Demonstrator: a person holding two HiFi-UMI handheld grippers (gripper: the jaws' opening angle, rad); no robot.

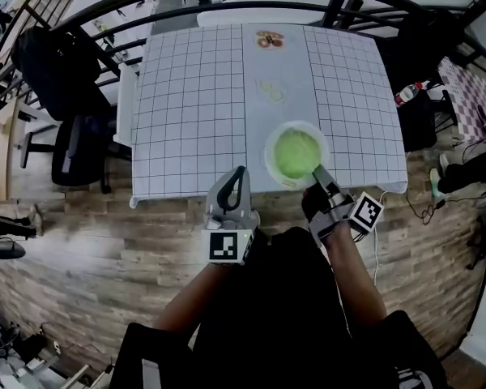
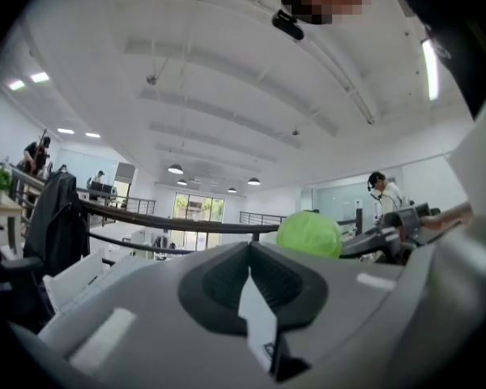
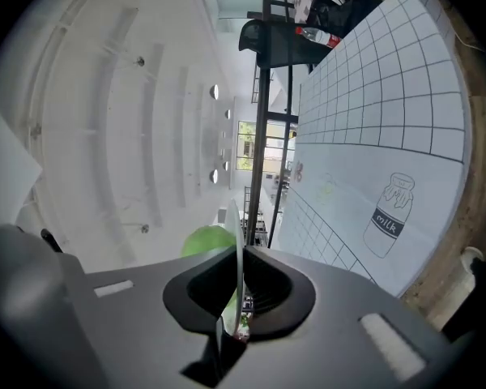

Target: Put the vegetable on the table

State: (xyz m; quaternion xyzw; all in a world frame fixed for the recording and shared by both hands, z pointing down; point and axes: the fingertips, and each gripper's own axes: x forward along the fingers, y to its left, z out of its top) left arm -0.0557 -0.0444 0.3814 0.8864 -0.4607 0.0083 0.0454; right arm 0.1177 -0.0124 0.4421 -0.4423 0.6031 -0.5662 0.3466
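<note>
My right tool point(image 1: 318, 173) is pinched tight on the rim of the white plate point(image 1: 269, 154). That thin edge is the easy part to grab. The round green vegetable point(image 1: 297, 153) sits on the plate, over the near edge of the tabletop point(image 1: 194, 96). I think it is not put down yet. My left tool point(image 1: 240, 173) is closed on nothing and waits off to the side, out of the way.

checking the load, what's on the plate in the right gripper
A round green vegetable, maybe a cabbage, sits on the plate and covers most of it. The right gripper pinches the near rim. Whatever lies beneath the vegetable is hidden.
</note>
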